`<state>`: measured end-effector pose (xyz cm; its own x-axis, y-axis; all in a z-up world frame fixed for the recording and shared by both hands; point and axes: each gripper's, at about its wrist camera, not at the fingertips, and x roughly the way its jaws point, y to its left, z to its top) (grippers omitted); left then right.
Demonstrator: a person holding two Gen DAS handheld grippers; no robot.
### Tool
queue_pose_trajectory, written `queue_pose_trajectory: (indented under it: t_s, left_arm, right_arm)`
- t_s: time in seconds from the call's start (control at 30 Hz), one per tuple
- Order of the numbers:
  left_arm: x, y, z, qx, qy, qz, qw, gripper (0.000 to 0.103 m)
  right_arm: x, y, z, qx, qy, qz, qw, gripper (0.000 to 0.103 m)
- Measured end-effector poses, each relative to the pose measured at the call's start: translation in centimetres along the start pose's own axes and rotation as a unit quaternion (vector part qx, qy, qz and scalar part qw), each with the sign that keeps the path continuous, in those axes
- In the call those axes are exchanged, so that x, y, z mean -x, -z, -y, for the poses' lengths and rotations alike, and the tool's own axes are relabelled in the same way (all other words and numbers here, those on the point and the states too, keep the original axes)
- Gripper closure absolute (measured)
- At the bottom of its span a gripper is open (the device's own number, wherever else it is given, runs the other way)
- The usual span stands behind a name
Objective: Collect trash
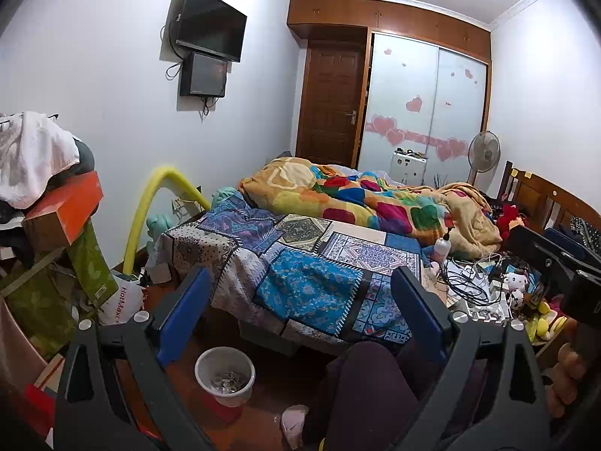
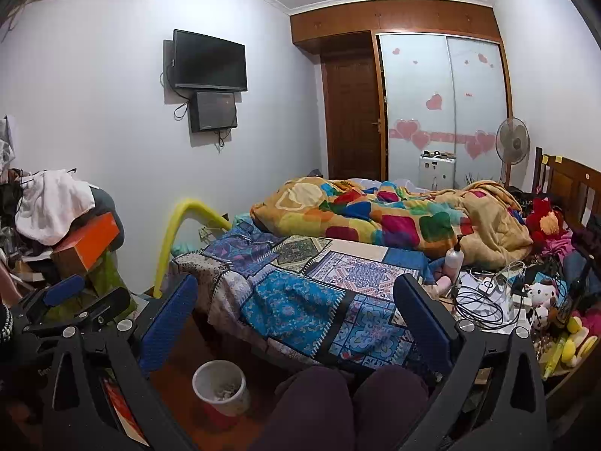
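Since both the left gripper [image 1: 300,300] and the right gripper [image 2: 296,308] hang spread wide and empty above the knees, pick one scrap among the clutter [image 2: 488,300] on the bed's right side, then carry it to the bin [image 1: 224,376] on the floor.

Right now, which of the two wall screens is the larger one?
The upper screen, the wide black TV. The smaller, boxier screen hangs directly beneath it.
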<state>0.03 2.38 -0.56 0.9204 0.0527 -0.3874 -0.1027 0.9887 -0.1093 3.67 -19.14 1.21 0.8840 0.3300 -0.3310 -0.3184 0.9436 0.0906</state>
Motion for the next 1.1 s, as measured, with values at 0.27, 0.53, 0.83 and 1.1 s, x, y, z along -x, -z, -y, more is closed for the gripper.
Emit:
queue_pose_trajectory:
  t_s: [0.27, 0.53, 0.83, 1.1]
  left_arm:
    - [0.18, -0.18, 0.08, -0.007, 0.0, 0.005, 1.0, 0.006]
    - [0.45, -0.05, 0.18, -0.01, 0.003, 0.006, 0.9999, 0.006]
    - [0.46, -0.18, 0.29, -0.015, 0.001, 0.008, 0.9999, 0.006]
    - [0.48, -0.17, 0.19, -0.015, 0.002, 0.009, 0.9999, 0.006]
  right_arm:
    - [-0.09, -0.01, 0.11, 0.003, -0.004, -0.001, 1.0, 0.0]
    - [-0.03, -0.11, 0.18, 0.008, -0.008, 0.0, 1.0, 0.0]
    - [-0.06, -0.07, 0.08, 0.01, -0.008, -0.001, 1.0, 0.0]
    - [0.02, -0.24, 0.07, 0.011, -0.011, 0.0, 1.0, 0.0]
